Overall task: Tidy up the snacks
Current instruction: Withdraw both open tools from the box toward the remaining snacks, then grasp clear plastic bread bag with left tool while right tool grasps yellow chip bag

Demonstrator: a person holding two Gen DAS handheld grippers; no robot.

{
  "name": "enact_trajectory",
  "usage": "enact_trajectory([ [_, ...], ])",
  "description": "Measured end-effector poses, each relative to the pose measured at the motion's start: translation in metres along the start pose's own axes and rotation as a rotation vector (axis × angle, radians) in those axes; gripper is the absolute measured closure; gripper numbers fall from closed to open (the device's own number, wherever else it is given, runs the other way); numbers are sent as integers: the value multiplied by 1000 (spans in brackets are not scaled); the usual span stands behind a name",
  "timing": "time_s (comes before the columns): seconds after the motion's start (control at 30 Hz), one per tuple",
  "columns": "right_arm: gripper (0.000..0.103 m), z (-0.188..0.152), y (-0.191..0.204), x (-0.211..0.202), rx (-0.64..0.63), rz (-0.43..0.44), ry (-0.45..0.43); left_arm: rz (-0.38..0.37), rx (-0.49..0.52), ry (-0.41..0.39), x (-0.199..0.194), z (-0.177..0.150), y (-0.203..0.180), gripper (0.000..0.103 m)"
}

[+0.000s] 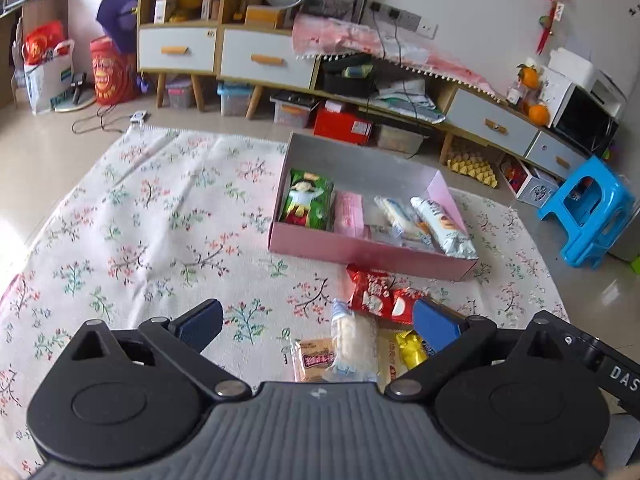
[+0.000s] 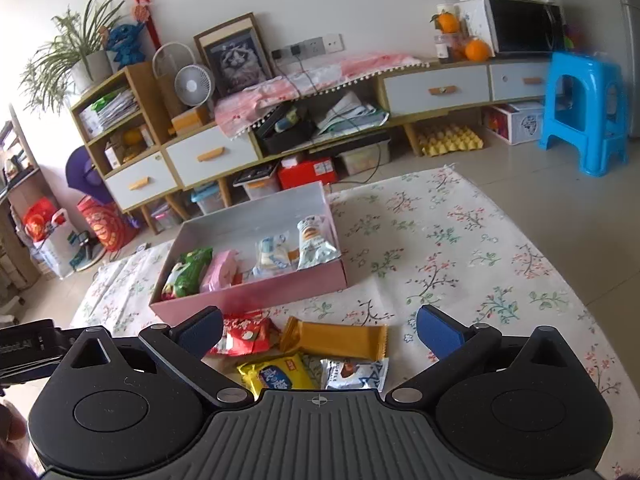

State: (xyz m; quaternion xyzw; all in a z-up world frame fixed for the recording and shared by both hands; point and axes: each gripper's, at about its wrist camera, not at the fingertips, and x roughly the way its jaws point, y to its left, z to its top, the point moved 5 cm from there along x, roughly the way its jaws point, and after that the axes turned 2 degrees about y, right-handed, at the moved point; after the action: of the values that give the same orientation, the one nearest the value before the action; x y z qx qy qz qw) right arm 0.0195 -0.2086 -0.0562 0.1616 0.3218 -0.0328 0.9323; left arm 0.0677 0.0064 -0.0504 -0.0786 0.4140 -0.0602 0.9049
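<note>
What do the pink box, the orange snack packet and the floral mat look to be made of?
Pink box: probably cardboard, matte; thin flat walls, crisp folded corners. Orange snack packet: plastic or foil film, slightly glossy, with crimped serrated ends. Floral mat: woven fabric, seemingly cotton; soft wrinkles, frayed edge.

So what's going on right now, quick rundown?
Left gripper and right gripper open, empty. Pink box partly filled; loose snacks like the orange bar wait on the mat. Nothing blocking.
</note>
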Motion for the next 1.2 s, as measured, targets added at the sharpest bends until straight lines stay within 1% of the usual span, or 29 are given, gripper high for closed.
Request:
enact_trajectory([
  [0.17,0,-4,2,6,1,43,21,-5,7,13,3,-2,3,2],
  [0.33,0,-8,4,7,-33,71,27,-9,2,38,9,-7,7,2],
  [0.43,0,-11,-1,7,-52,69,27,-10,11,46,10,-9,8,3],
  [0.63,0,-16,-13,14,-26,92,53,-48,32,68,12,-13,10,3],
  [0.73,2,-17,-17,17,-13,95,62,-59,25,76,15,-14,11,3],
  [0.8,2,-17,-18,18,-10,108,66,-66,34,77,18,-13,7,5],
  [0.87,2,-19,-16,18,-23,119,69,-81,68,78,21,-14,1,5],
  [0.93,3,-21,-12,19,-49,125,74,-86,125,89,27,-17,-7,10],
  [0.97,5,-22,-9,20,-64,132,77,-81,146,98,31,-19,-10,15],
  [1.0,6,-24,-6,21,-77,144,81,-82,158,104,33,-20,-11,18],
  [1.07,12,-27,-2,23,-94,157,93,-88,169,116,38,-22,-13,18],
  [1.13,15,-30,1,25,-116,154,106,-85,179,116,41,-22,-15,20],
  [1.2,16,-33,3,26,-138,148,110,-89,193,117,43,-22,-17,20],
])
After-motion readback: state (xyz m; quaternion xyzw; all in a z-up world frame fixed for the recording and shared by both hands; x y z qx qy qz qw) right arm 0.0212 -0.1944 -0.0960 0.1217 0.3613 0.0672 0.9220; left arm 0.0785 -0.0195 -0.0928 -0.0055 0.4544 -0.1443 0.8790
